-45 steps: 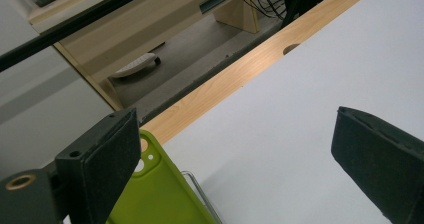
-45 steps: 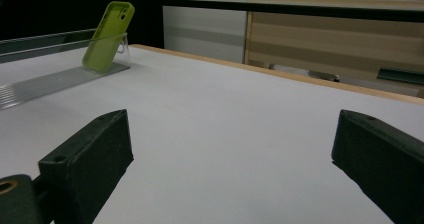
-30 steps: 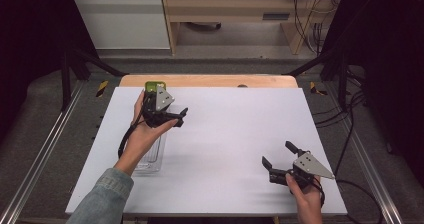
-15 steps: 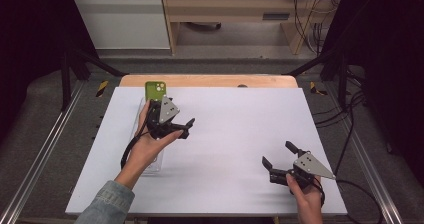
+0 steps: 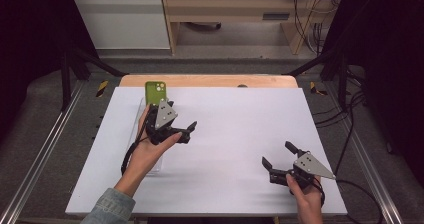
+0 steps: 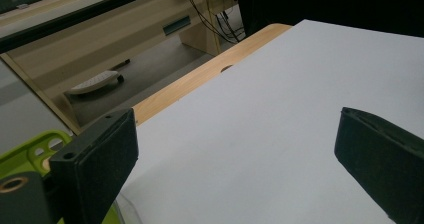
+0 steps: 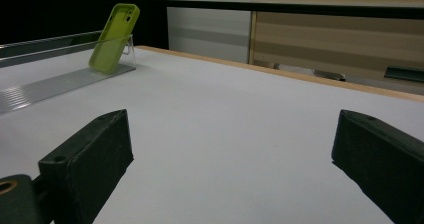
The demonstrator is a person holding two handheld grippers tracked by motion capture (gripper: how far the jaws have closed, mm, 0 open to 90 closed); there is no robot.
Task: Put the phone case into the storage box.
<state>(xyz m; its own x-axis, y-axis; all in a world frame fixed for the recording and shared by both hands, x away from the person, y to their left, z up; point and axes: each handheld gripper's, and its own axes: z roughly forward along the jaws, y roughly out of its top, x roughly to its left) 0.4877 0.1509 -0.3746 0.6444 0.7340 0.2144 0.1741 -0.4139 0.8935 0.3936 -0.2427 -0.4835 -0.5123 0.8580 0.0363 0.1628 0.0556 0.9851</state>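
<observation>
I am holding the left claw [image 5: 186,130] just beside the lime-green plastic phone case [image 5: 156,92], which is leaning, tilted back, in a clear acrylic stand [image 5: 141,115] at the far left of the white-topped bench [image 5: 240,134]; the jaws are standing wide apart and gripping nothing, as the left gripper view is showing, with the case [image 6: 30,154] peeking past the jaw at that view's left. I am resting the right claw [image 5: 281,154] well apart, near the front right of the bench, likewise spread wide and empty; from its view the case [image 7: 114,36] is appearing propped against the stand's transparent lip [image 7: 131,46]. The main hazard, in my judgement, is the left hand [image 5: 150,151] or its trailing cable brushing the light stand, which is likely sliding easily on the smooth sheet, and tipping the case off its rest. A second risk is closing on the thin case off-centre, so that it is twisting out of the pads. I cannot tell how firmly the case is seated.
</observation>
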